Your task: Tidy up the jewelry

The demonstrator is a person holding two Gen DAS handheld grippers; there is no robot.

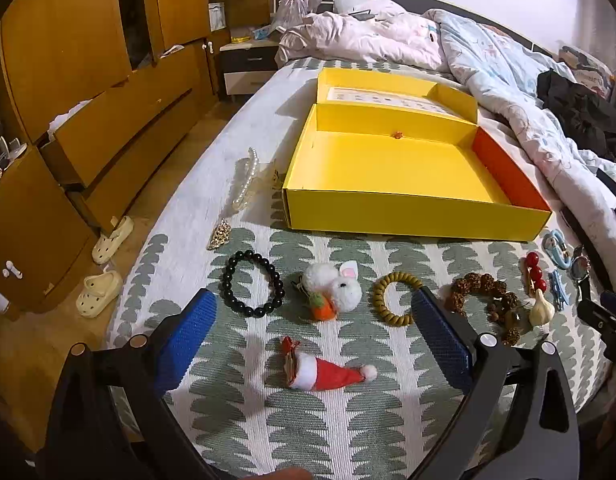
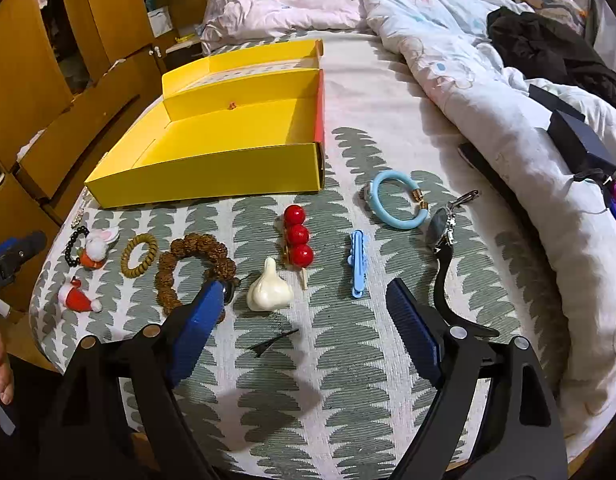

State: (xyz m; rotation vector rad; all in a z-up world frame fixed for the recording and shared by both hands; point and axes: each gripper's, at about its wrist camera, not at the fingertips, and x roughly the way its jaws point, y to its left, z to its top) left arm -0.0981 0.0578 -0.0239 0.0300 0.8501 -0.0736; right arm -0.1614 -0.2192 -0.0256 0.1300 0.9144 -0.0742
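An open yellow box [image 1: 392,168] sits on the patterned bedspread [image 1: 348,420], and the jewelry lies in a row just in front of it. In front of the box's left end lie a black bead bracelet [image 1: 252,282] and a bunny clip [image 1: 340,286]. In front of its right end lie a brown bead bracelet [image 2: 193,268], a garlic charm [image 2: 269,294], red berries [image 2: 297,242] and a blue clip [image 2: 358,265]. A blue ring [image 2: 396,200] and a watch [image 2: 442,226] lie beyond the box's right corner. The left gripper [image 1: 314,326] hovers over a santa hat clip [image 1: 328,372] with jaws wide apart, holding nothing. The right gripper [image 2: 303,304] is likewise spread wide and empty.
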